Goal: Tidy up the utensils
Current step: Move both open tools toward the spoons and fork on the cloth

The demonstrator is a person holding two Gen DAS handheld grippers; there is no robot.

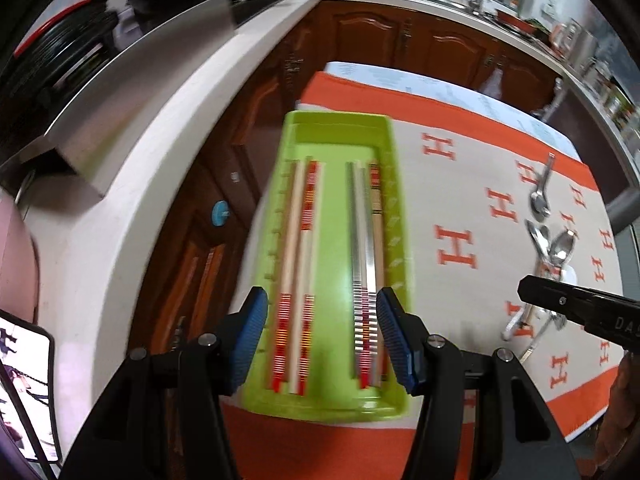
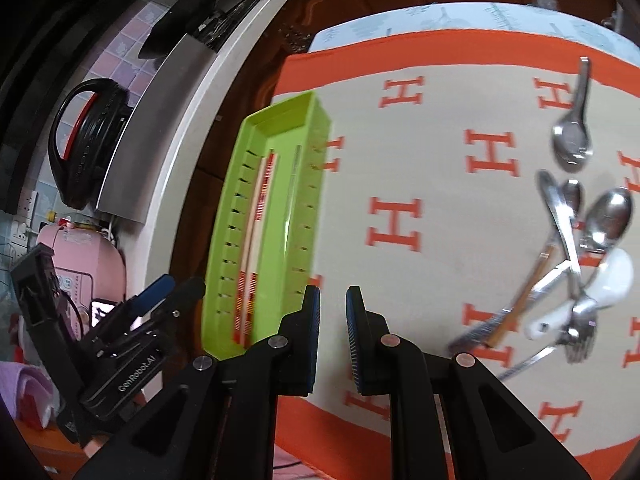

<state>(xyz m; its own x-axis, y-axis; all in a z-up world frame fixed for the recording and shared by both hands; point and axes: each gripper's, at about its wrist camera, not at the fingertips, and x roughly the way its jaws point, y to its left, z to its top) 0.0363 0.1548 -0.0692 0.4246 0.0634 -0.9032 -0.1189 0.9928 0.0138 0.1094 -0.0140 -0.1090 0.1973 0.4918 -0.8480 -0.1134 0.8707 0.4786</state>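
While chopsticks already fill the green tray, both claws hang over the table empty.

Since the green tray (image 1: 340, 264) is the sorting bin, it lies lengthwise at the left edge of the orange H-patterned cloth (image 2: 440, 168), with patterned chopsticks (image 1: 298, 280) along its left side and metal ones (image 1: 366, 264) along its right. Spread on either side of the tray's near end, the left claw (image 1: 322, 344) presses on nothing. Just right of the tray, the right claw (image 2: 333, 336) stands with a narrow gap between its jaws, pinching nothing. Well to the tray's right lies the unsorted pile (image 2: 568, 280): spoons, a fork and a white ceramic spoon (image 2: 588, 288), likely the right claw's next target.
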